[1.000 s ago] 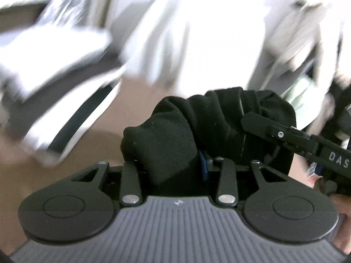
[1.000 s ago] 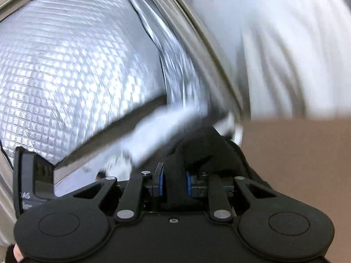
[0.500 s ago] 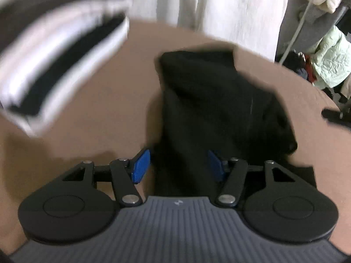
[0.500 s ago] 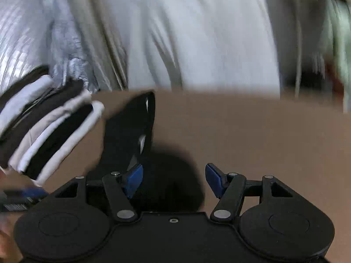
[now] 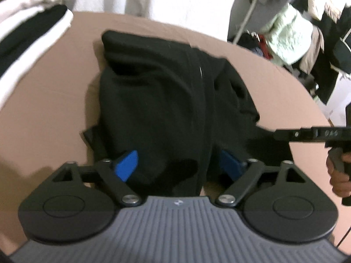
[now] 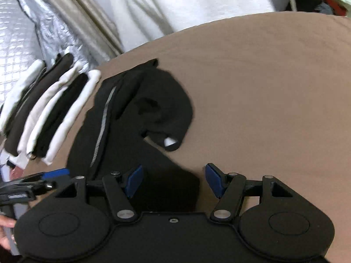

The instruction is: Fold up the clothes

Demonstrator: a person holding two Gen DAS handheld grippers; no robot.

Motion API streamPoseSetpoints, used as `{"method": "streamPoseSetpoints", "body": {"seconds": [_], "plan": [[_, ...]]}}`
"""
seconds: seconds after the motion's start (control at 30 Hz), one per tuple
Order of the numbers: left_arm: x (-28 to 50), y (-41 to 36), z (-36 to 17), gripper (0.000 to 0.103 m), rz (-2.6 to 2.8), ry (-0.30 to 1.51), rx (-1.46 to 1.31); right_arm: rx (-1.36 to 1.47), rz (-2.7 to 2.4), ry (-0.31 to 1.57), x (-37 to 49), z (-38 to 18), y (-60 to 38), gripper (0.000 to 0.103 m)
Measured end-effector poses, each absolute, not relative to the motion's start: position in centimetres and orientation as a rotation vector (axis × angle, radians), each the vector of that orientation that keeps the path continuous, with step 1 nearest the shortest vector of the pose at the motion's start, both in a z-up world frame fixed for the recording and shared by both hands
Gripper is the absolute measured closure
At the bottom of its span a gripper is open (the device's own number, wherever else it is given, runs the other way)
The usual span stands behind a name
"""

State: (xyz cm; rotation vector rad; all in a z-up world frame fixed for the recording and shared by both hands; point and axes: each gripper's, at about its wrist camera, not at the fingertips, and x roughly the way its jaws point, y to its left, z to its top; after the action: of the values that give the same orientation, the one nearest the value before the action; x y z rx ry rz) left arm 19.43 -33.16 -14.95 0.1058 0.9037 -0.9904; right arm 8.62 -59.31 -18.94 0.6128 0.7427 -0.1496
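Left wrist view: a black garment (image 5: 166, 100) lies crumpled on a brown surface (image 5: 50, 100), filling the centre of the frame; the left gripper (image 5: 177, 166) sits at lower centre with its jaws spread apart, blue pads (image 5: 127, 165) either side of the cloth's near edge, gripping nothing; a stack of folded black and white clothes (image 5: 28, 28) fills the upper left; the right gripper (image 5: 311, 134) enters at the right edge, held by a hand (image 5: 340, 175); its jaw state cannot be told from here.

Right wrist view: the garment (image 6: 131, 118) lies left of centre on the surface (image 6: 263, 87), a grey stripe (image 6: 103, 122) along it; the right gripper (image 6: 173, 179) at lower centre is released, jaws wide, empty; the stack (image 6: 46, 114) sits at the left edge, just beside the garment; white fabric (image 6: 186, 2) hangs across the top.
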Motion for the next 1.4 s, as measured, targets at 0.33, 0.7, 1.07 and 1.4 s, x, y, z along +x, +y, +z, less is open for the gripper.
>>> {"method": "streamPoseSetpoints", "body": {"seconds": [0.33, 0.7, 1.07, 1.4], "plan": [[18.4, -34.5, -14.2, 0.094, -0.880, 0.771, 0.329, 0.587, -0.122, 0.716, 7.8, -20.4, -57.3, 0.048], [22.8, -24.3, -8.0, 0.094, -0.407, 0.583, 0.224, 0.425, 0.025, 0.626, 7.5, -16.6, -53.0, 0.092], [25.8, -22.2, -9.7, 0.088, -0.218, 0.725, 0.297, 0.493, 0.317, 0.670, 8.1, -17.4, -47.8, 0.092], [27.5, -21.0, -11.5, 0.082, -0.352, 0.909, 0.096, 0.281, 0.042, 0.637, 9.6, -13.4, -51.2, 0.095]]}}
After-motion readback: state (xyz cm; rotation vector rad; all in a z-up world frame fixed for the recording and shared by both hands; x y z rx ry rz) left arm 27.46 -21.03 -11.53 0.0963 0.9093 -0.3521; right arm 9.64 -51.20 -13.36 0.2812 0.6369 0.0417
